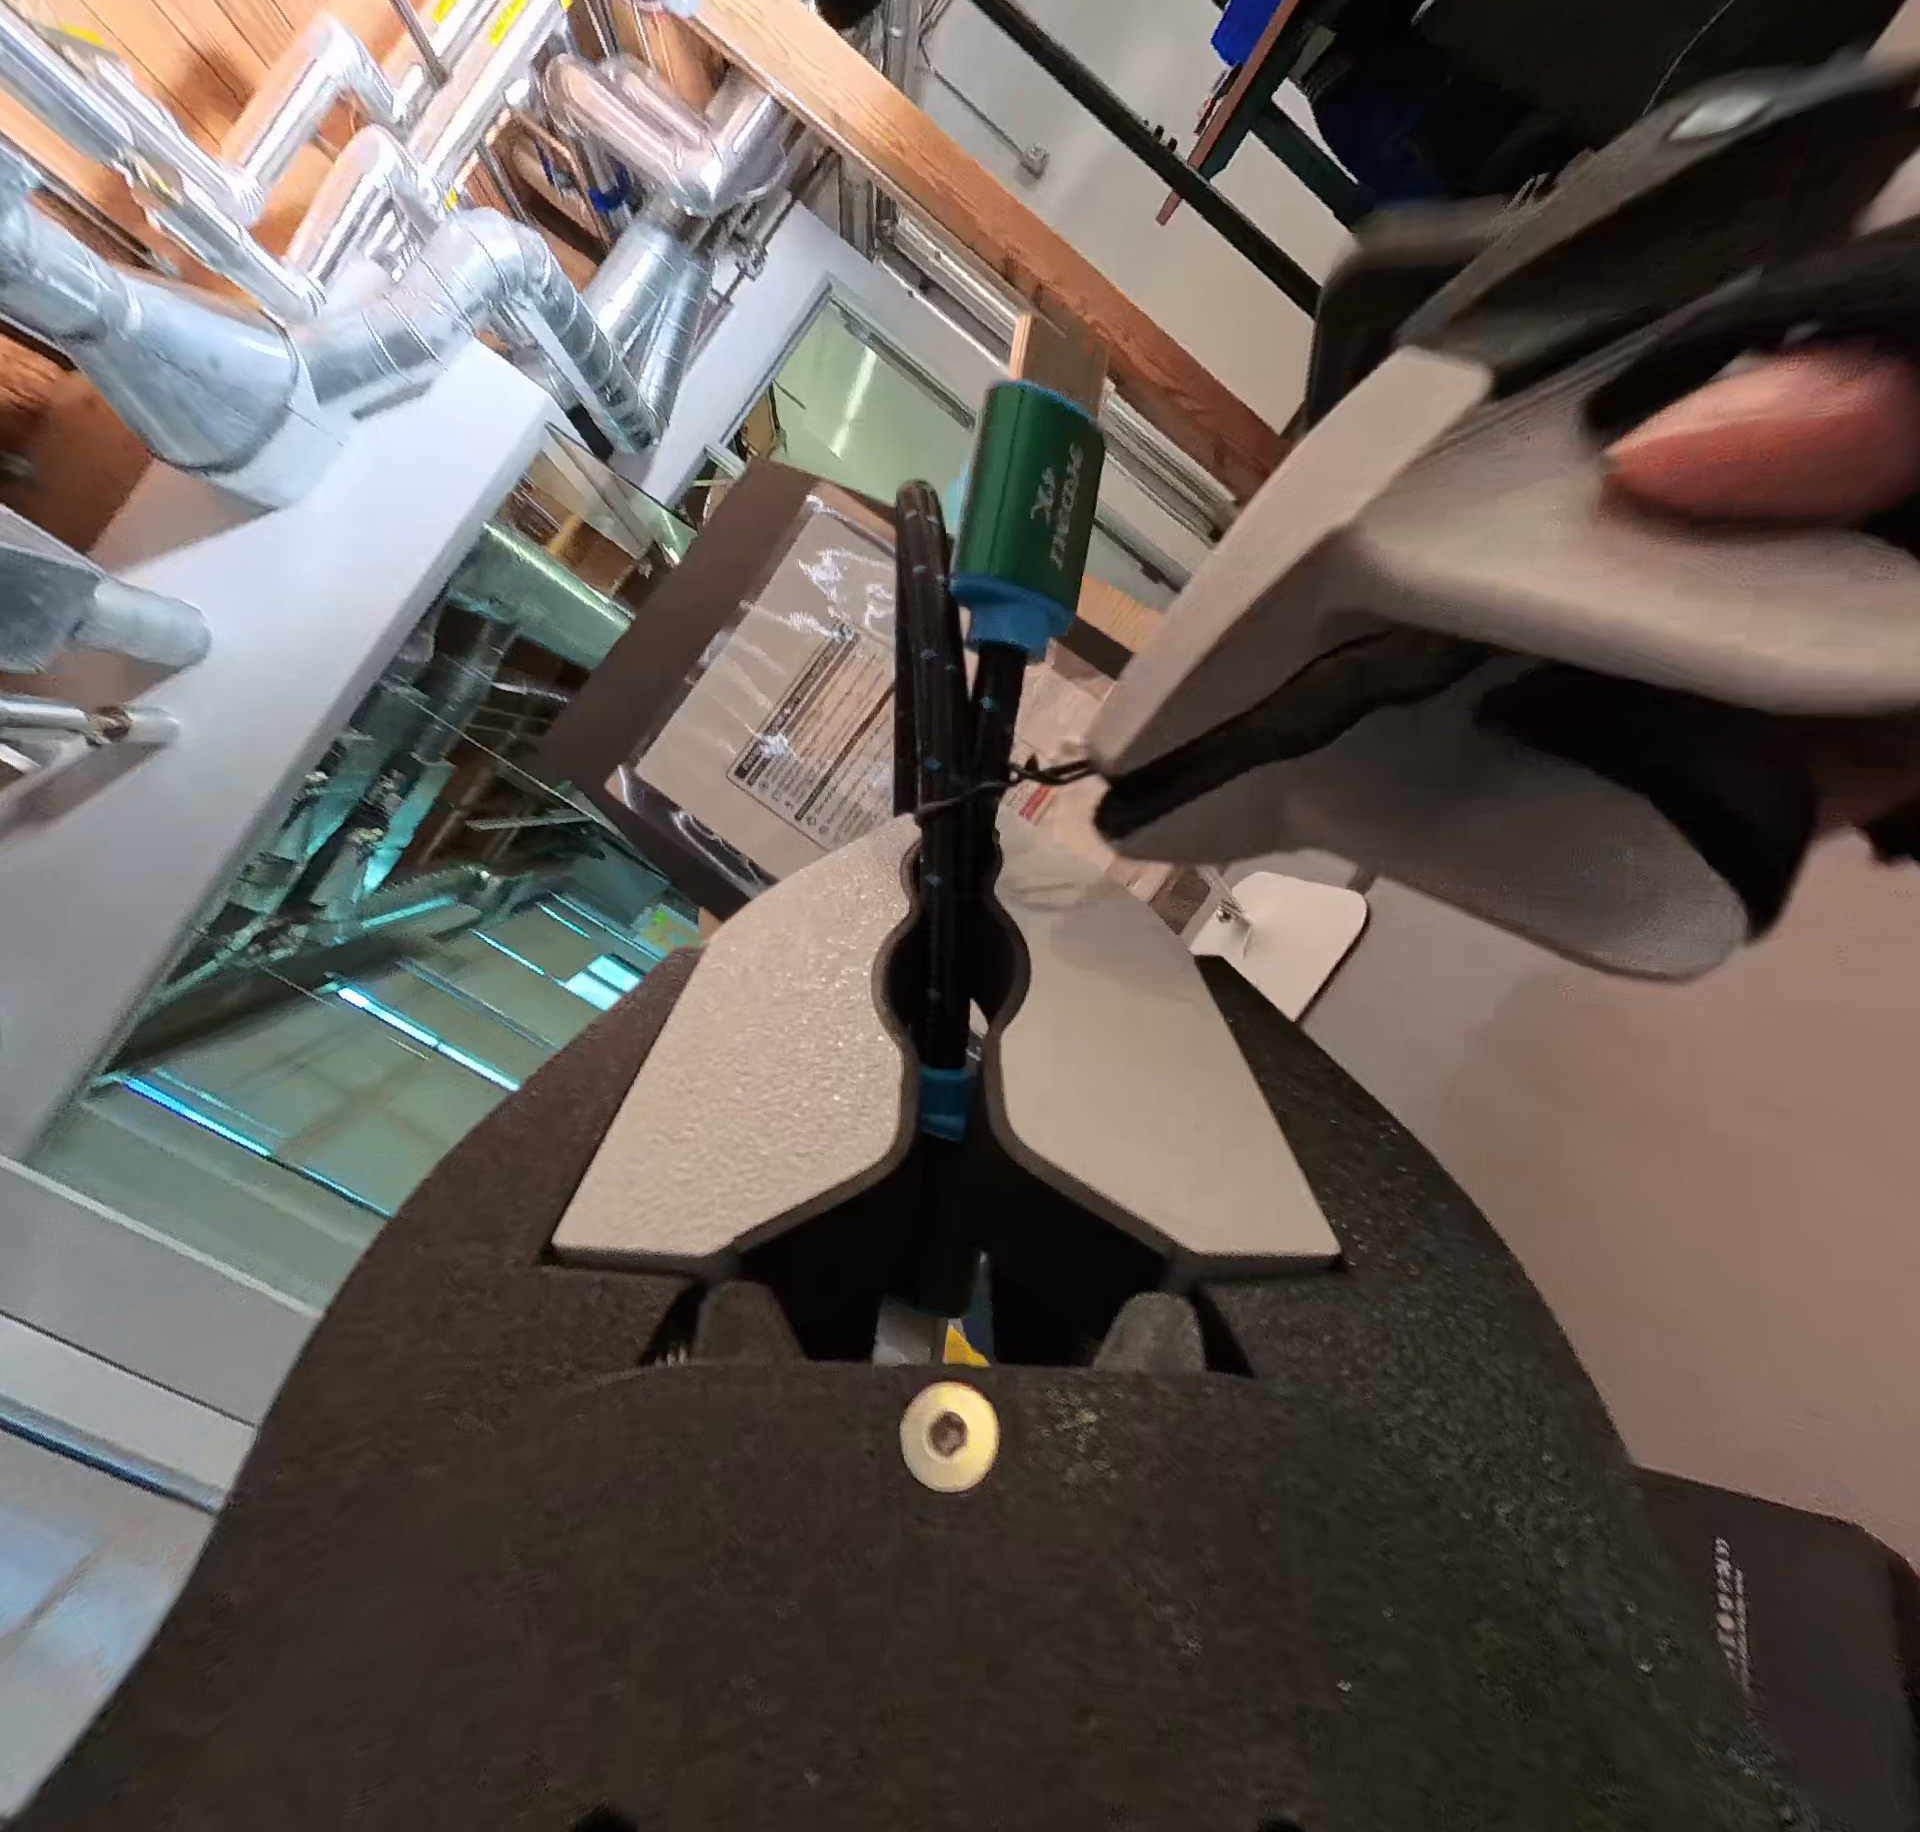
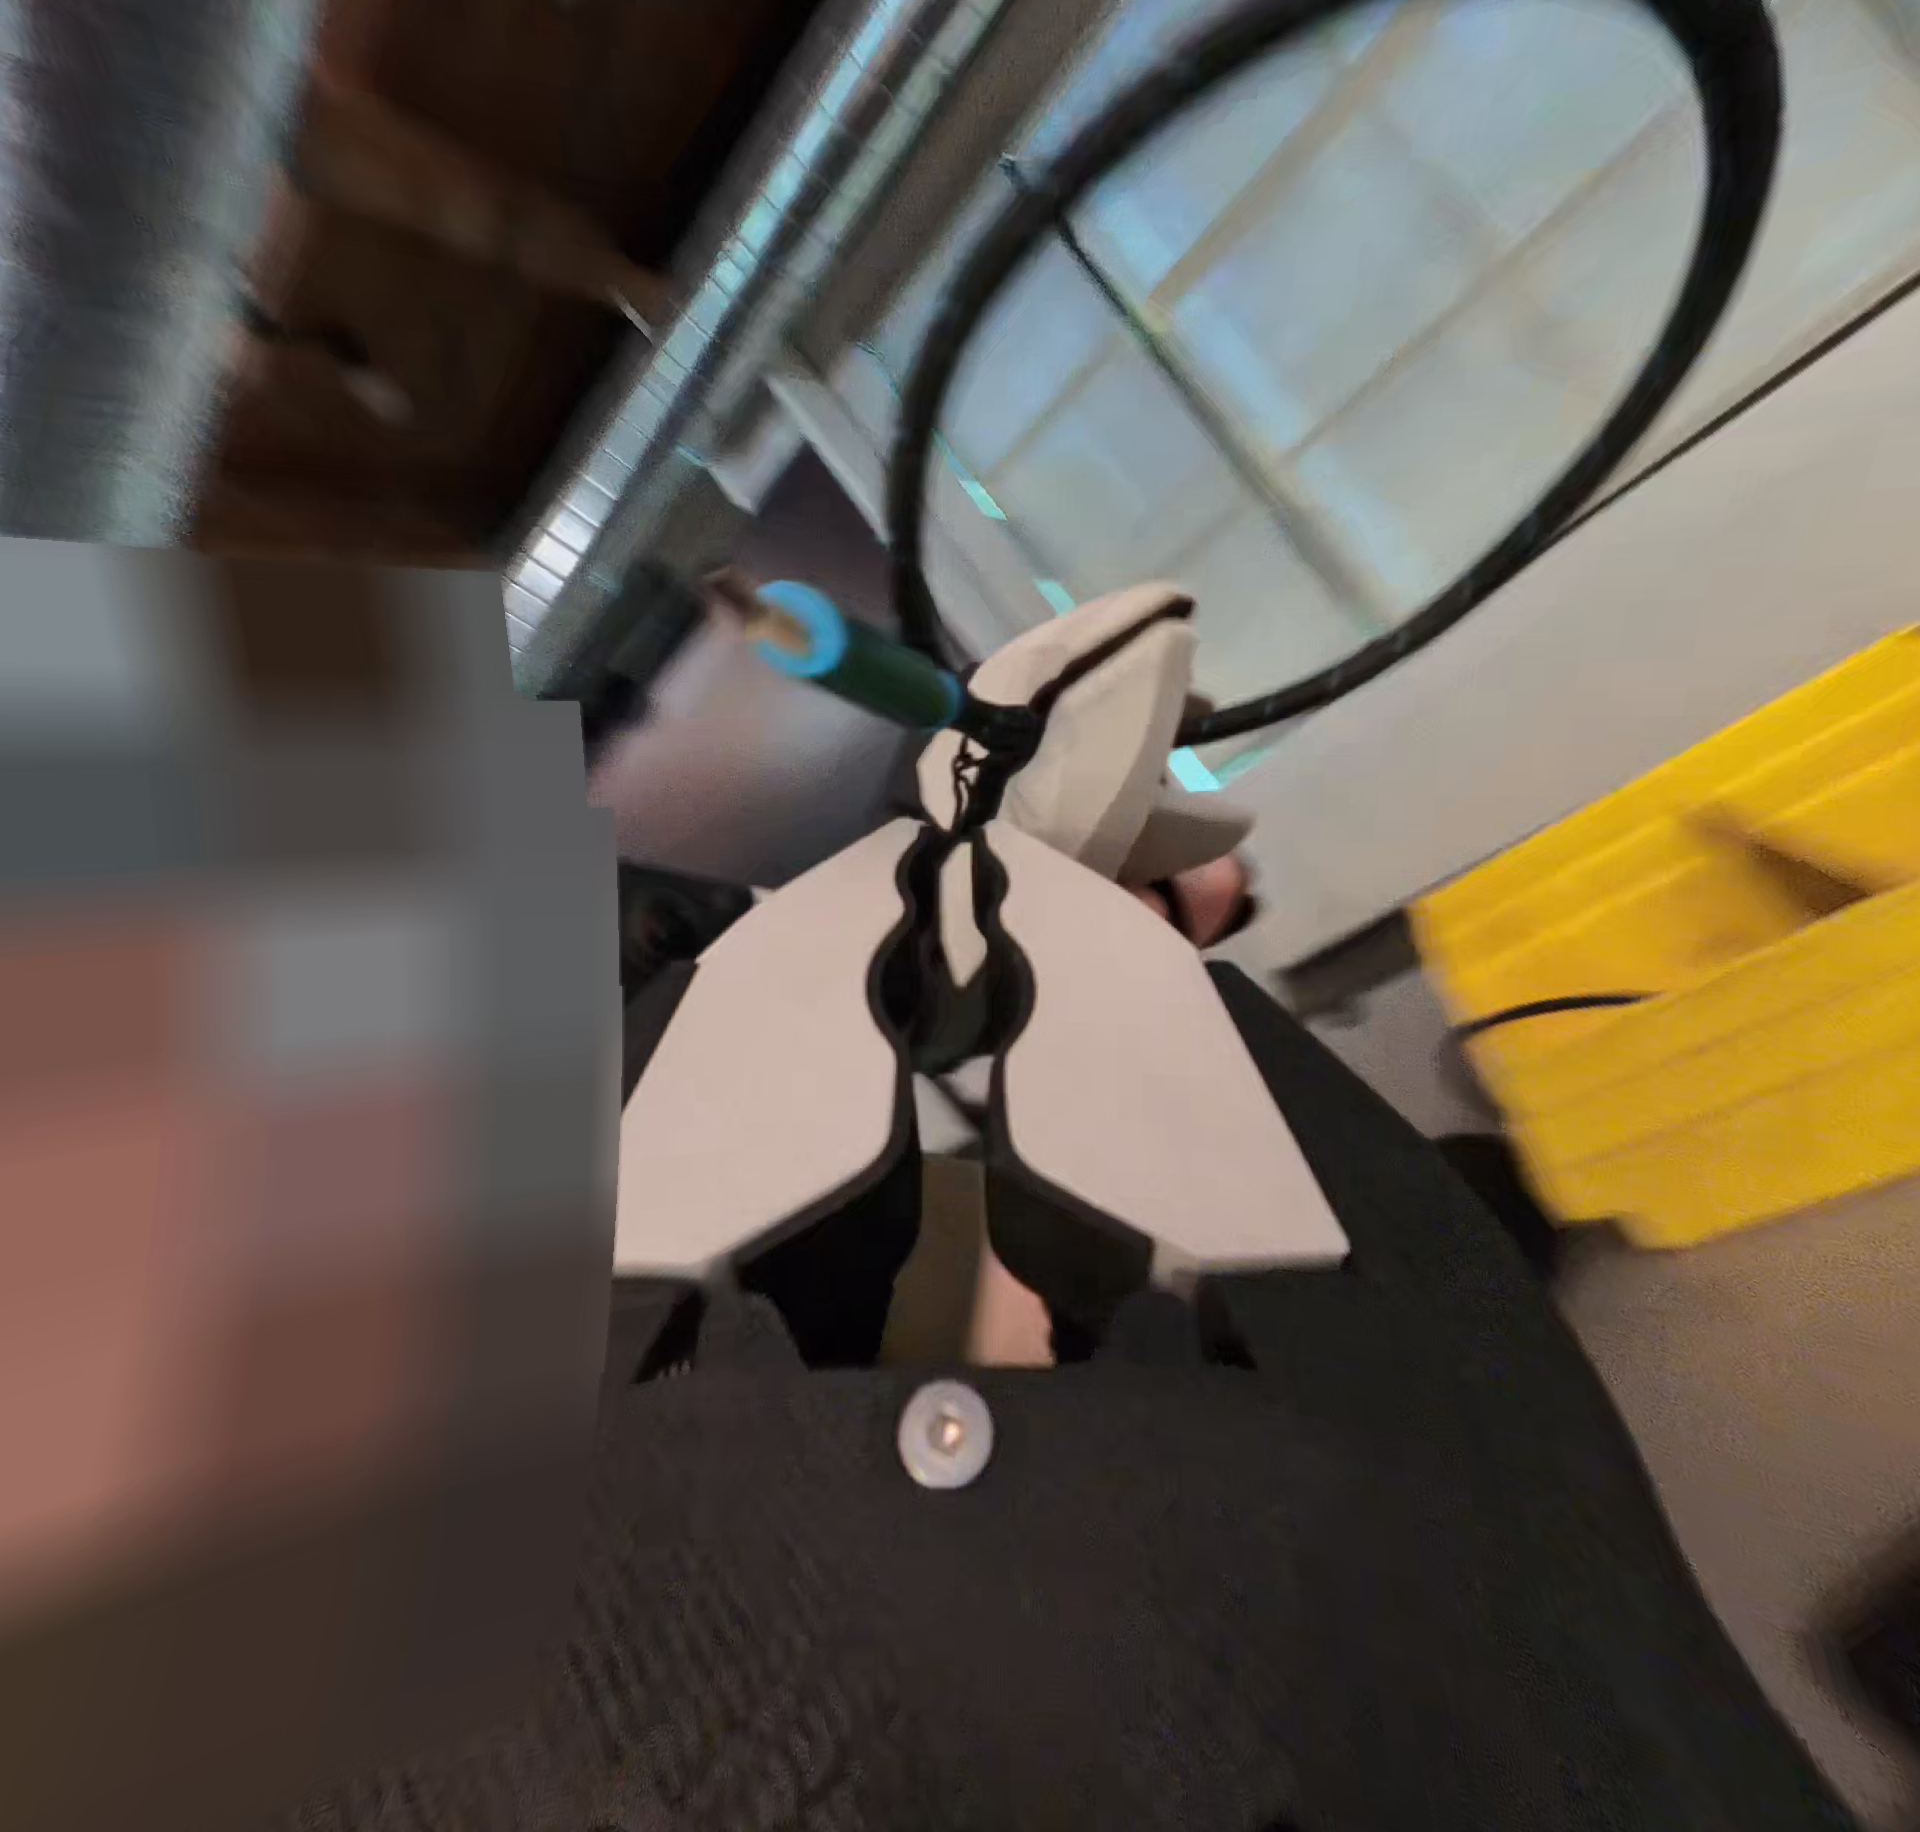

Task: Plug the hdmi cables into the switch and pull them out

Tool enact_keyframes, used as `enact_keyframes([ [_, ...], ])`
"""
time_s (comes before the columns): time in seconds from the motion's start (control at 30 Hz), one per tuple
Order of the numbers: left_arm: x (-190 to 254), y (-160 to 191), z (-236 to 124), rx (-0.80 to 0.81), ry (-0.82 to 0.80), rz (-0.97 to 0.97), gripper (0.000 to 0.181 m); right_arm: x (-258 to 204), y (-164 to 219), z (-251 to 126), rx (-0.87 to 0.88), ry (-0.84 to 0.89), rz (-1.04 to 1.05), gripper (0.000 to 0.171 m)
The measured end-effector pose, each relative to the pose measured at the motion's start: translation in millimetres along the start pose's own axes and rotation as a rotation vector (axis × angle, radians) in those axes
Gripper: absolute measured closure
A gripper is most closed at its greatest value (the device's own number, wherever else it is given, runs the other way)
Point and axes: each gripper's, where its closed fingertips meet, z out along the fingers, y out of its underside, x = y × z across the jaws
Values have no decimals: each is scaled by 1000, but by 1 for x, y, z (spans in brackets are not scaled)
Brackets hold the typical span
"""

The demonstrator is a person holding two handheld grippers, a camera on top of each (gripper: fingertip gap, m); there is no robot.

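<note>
My left gripper (image 1: 956, 847) is shut on a folded bundle of black braided HDMI cable (image 1: 928, 639). A green plug (image 1: 1029, 504) with blue collars and a gold tip stands up beyond the fingertips. A thin black twist tie (image 1: 1039, 772) wraps the bundle. My right gripper (image 1: 1107, 795) comes in from the right and pinches the tie's free end. In the right wrist view my right gripper (image 2: 951, 837) is shut on the tie (image 2: 966, 785), and the left gripper (image 2: 1091, 733) holds the plug (image 2: 873, 665) just beyond. The cable loop (image 2: 1714, 328) arcs above. No switch is in view.
Both views tilt upward. Silver ducts (image 1: 416, 255), a wooden beam (image 1: 935, 151) and windows show behind. A plastic-wrapped box (image 1: 790, 702) stands beyond the left gripper. A yellow bin (image 2: 1714, 951) is at the right. A thumb (image 1: 1745, 442) grips the right gripper.
</note>
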Motion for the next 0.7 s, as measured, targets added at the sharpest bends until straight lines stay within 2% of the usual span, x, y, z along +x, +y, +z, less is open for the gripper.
enact_keyframes([
  [0.2, 8, 4, -3, -55, 125, -128, 179, -22, -13, -5, -8, 416, -1057, 155],
  [0.27, 9, 3, -3, -60, 127, -138, 179, -27, -8, -3, -53, 520, -1350, 153],
  [0.37, 15, 2, -4, -72, 144, -136, 179, -25, 2, 2, -137, 659, -1677, 154],
  [0.5, 23, -1, -4, -73, 173, -137, 179, -11, 5, 3, -228, 805, -1860, 158],
  [0.7, 26, -1, -4, -69, 183, -137, 179, -2, -4, -5, -238, 864, -1835, 163],
])
